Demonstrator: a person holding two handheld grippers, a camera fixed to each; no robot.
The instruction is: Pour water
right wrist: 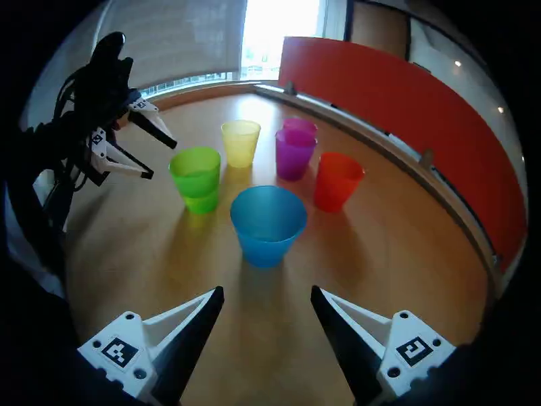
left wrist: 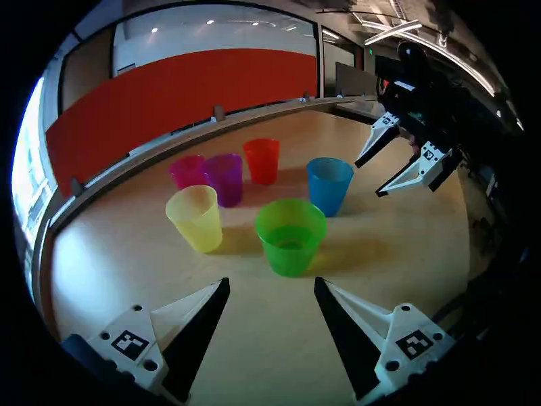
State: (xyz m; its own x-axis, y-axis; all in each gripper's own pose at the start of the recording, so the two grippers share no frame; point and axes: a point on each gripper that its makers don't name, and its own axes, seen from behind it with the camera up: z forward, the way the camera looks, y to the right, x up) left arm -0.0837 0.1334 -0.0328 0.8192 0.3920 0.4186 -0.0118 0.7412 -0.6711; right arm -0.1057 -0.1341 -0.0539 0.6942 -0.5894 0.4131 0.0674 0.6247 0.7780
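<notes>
Wood tabletop (left wrist: 122,271), pale; red wall panel (left wrist: 169,95) beyond the blue cup (left wrist: 329,184).

Left gripper view: six plastic cups, one per colour. The green cup (left wrist: 291,235), yellow cup (left wrist: 196,216), purple cup (left wrist: 225,178), magenta cup (left wrist: 186,170) and orange cup (left wrist: 262,160) are all near the blue cup. One left gripper (left wrist: 270,283), jaws wide, empty.

Right gripper view: bright window (right wrist: 280,34) beyond the blue cup; one right gripper (right wrist: 267,289), jaws wide, empty.

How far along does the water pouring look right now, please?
Done: nothing visibly; the blue plastic cup and green plastic cup stand upright on the wooden table. In hand: nothing; the left gripper and right gripper are open and empty. Left: grasping a cup and pouring.
</notes>
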